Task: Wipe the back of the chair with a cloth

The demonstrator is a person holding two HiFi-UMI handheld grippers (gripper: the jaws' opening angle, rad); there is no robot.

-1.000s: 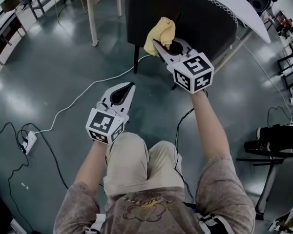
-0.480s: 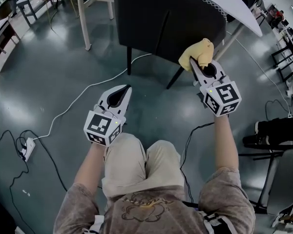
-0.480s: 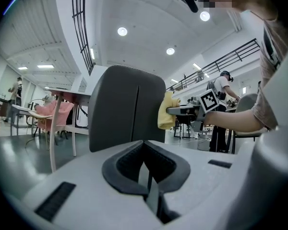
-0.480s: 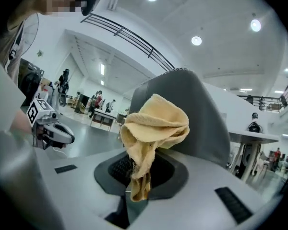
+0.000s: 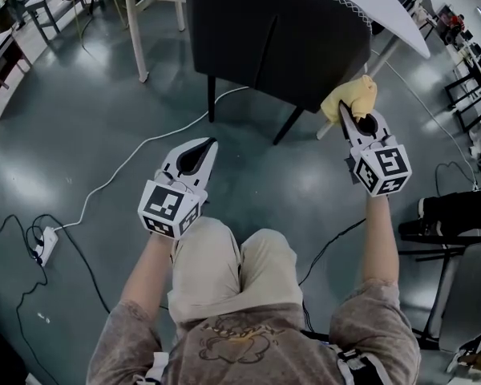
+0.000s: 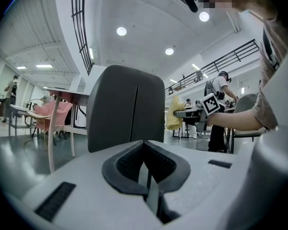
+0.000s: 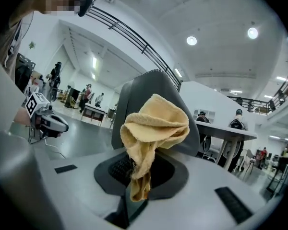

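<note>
A dark grey chair (image 5: 280, 30) stands with its back toward me in the head view; its back (image 6: 125, 109) fills the middle of the left gripper view and shows as the chair back (image 7: 156, 87) behind the cloth in the right gripper view. My right gripper (image 5: 349, 111) is shut on a yellow cloth (image 5: 351, 96), bunched at the chair back's lower right corner; the cloth (image 7: 153, 128) hangs crumpled from the jaws. My left gripper (image 5: 204, 147) hovers low over the floor, short of the chair, its jaws shut with nothing between them.
A white table (image 5: 377, 6) stands behind the chair. A wooden table leg (image 5: 132, 30) rises at the left. A white cable (image 5: 136, 155) runs across the floor to a power strip (image 5: 46, 241). More chairs and stands (image 5: 457, 207) crowd the right.
My right gripper has carried the cloth rightward across the chair back, from its upper middle to its lower right corner. The left gripper has barely moved.
</note>
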